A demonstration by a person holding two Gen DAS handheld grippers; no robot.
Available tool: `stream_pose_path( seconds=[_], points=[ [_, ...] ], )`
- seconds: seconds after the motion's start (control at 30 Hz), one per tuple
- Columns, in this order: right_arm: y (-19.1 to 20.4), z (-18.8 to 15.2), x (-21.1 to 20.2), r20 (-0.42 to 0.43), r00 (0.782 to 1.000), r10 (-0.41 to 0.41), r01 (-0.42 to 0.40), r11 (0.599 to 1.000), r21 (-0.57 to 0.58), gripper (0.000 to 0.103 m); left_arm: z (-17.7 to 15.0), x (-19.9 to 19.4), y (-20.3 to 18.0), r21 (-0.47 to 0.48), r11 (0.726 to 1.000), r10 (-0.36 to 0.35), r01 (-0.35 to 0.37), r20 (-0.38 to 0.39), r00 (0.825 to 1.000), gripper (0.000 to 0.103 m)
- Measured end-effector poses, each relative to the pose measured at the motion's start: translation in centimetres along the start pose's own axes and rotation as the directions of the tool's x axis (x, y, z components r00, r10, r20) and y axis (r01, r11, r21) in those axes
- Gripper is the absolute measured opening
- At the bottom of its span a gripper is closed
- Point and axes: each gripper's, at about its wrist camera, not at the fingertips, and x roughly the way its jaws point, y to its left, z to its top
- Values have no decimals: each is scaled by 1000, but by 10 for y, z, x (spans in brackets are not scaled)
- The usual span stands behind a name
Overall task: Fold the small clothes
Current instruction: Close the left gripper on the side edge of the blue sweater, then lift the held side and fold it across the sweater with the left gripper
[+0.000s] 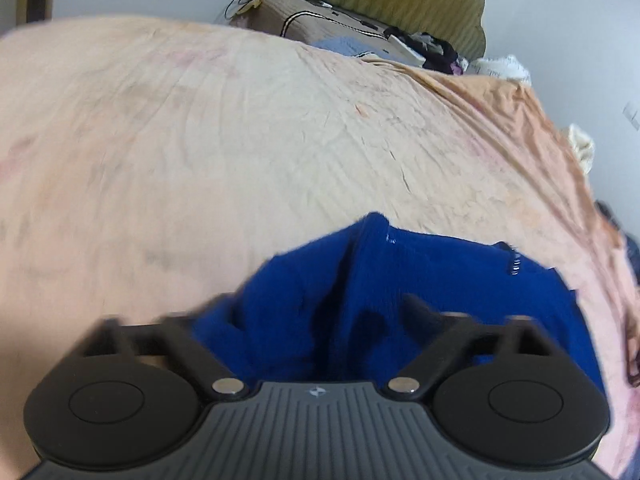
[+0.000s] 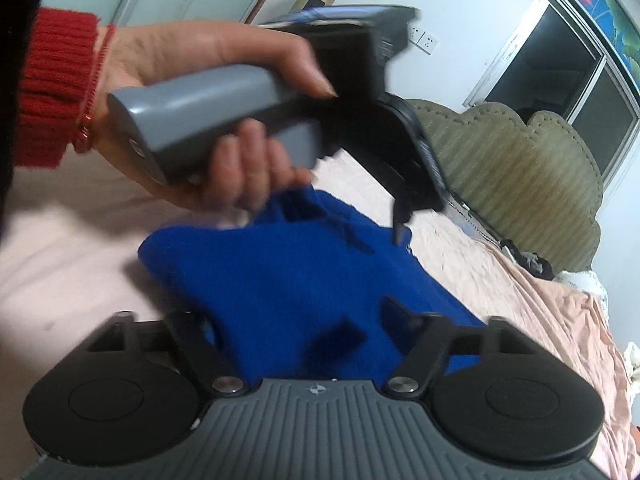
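A small blue knitted garment (image 1: 400,280) with a zipper lies bunched on the peach bed sheet (image 1: 240,140). In the left wrist view it fills the space between the left gripper's fingers, and the fingertips are buried in the fabric. My left gripper (image 2: 400,224) also shows from outside in the right wrist view, with its tips pinching the far edge of the garment (image 2: 280,272). My right gripper (image 2: 300,320) has the blue cloth bunched between its fingers. Whether the right jaws are closed on it is hidden.
An olive padded headboard (image 2: 512,152) stands behind the bed. Folded blankets and dark clutter (image 1: 360,36) lie at the head of the bed. A window (image 2: 568,80) and a wall socket (image 2: 424,38) are on the far wall. The bed's edge (image 1: 592,208) drops at right.
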Motion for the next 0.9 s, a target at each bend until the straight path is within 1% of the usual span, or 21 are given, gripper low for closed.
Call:
stream_pose_path(
  seconds=[0.03,0.07,0.1,0.13,0.2,0.23,0.27,0.3,0.33,0.37,0.47,0.53,0.67,0.9],
  points=[
    [0,2,5,-3,1000,5,-5,1000,0,57,2,4,-4,19,1000,23,-23,-9,1000,47],
    [0,4,8,0,1000,10,-10,1000,2,51,5,6,-7,33,998,44,-44,-12,999,41],
    [0,5,9,0,1000,17,-17,1000,0,46,6,8,-10,36,998,47,-46,-21,999,28],
    [0,5,9,-1,1000,28,-28,1000,-1,38,7,10,-11,31,999,41,-41,-28,999,20],
    [1,3,10,0,999,39,-39,999,-10,32,7,10,-15,38,999,37,-36,-27,999,12],
    [2,2,9,2,999,46,-46,999,-14,24,6,10,-18,47,998,51,-51,-18,999,11],
    [2,2,8,1,998,56,-55,998,-14,20,6,8,-22,56,996,69,-68,-8,998,11],
    [0,2,8,0,998,62,-62,998,-8,18,5,6,-25,61,995,83,-83,0,997,10],
    [-4,2,7,3,997,76,-76,997,11,13,5,5,-28,62,994,94,-95,8,996,10],
    [-7,2,6,4,996,89,-89,995,36,11,6,2,-31,62,992,106,-107,18,994,9],
    [-24,1,-2,23,991,133,-135,983,123,9,8,-7,-42,72,987,138,-142,53,989,9],
    [-33,-2,-9,49,989,137,-143,976,162,9,11,-13,-51,72,984,159,-163,64,985,9],
    [-53,-9,-28,102,988,118,-138,964,225,9,14,-29,-75,88,976,189,-199,110,976,8],
    [-97,-34,-63,148,987,57,-104,938,330,9,19,-48,-132,130,959,228,-253,181,957,8]
  ],
)
